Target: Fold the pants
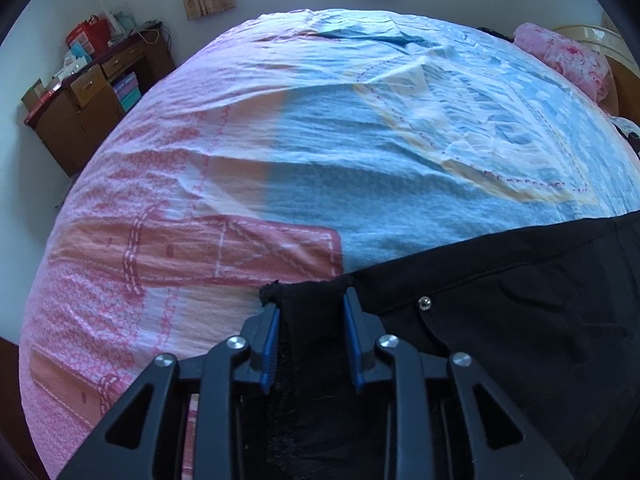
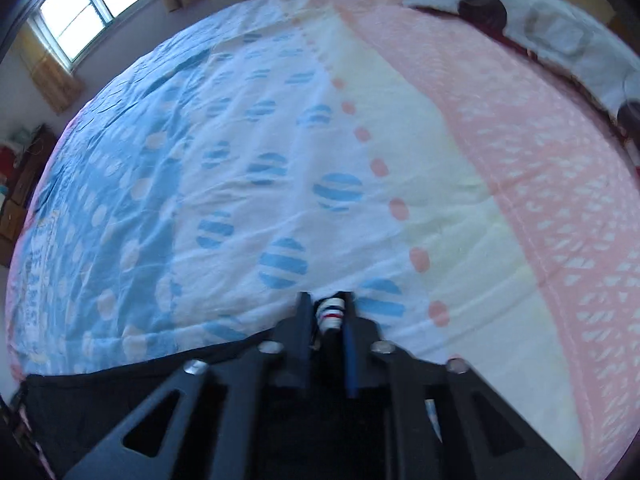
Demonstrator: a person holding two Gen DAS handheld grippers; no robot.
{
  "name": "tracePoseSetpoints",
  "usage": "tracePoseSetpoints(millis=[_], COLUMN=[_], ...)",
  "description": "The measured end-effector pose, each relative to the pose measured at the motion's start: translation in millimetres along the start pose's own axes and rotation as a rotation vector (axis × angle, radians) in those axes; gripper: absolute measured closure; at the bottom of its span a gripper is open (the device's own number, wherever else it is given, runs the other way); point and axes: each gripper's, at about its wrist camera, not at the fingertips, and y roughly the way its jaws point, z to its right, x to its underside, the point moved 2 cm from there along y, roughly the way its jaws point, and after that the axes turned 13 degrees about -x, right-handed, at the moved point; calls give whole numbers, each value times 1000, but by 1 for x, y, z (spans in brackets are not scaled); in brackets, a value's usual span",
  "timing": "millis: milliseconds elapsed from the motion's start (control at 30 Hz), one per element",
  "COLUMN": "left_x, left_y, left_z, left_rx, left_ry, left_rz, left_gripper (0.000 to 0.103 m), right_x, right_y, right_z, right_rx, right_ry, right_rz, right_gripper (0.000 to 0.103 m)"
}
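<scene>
Black pants (image 1: 500, 304) lie across the near edge of the bed and run off to the right in the left wrist view. My left gripper (image 1: 310, 304) is shut on a bunched end of the pants, and black cloth fills the gap between its blue pads (image 1: 272, 344). In the right wrist view my right gripper (image 2: 328, 312) is shut on the pants' other end, where a white striped band (image 2: 331, 314) shows between the fingers. The black cloth (image 2: 100, 392) stretches away to the lower left of that gripper.
The bed (image 1: 248, 168) carries a wrinkled pink, blue and cream quilt. A brown desk (image 1: 84, 92) with boxes stands at the far left wall. A pink pillow (image 1: 568, 56) and a grey pillow (image 2: 540, 28) lie at the head end. A window (image 2: 88, 4) is behind.
</scene>
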Motion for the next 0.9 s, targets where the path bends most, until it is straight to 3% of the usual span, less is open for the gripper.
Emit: tracePoseSetpoints(millis=[67, 233, 500, 700, 900], left_x=[0, 3, 44, 107, 169], left_y=[-6, -47, -123, -141, -125], left_z=[-4, -31, -68, -77, -71], left_rx=[9, 97, 207, 269, 303], left_ry=[-16, -114, -198, -212, -208], left_rz=[13, 113, 239, 237, 167], left_gripper=[76, 77, 77, 77, 76], right_x=[6, 29, 122, 217, 294], right_y=[-16, -106, -244, -290, -280], right_z=[-7, -23, -32, -11, 21], right_rx=[3, -75, -145, -138, -121], right_ry=[-34, -102, -167, -164, -103], right_rz=[24, 170, 325, 335, 284], right_gripper=[95, 95, 95, 95, 94])
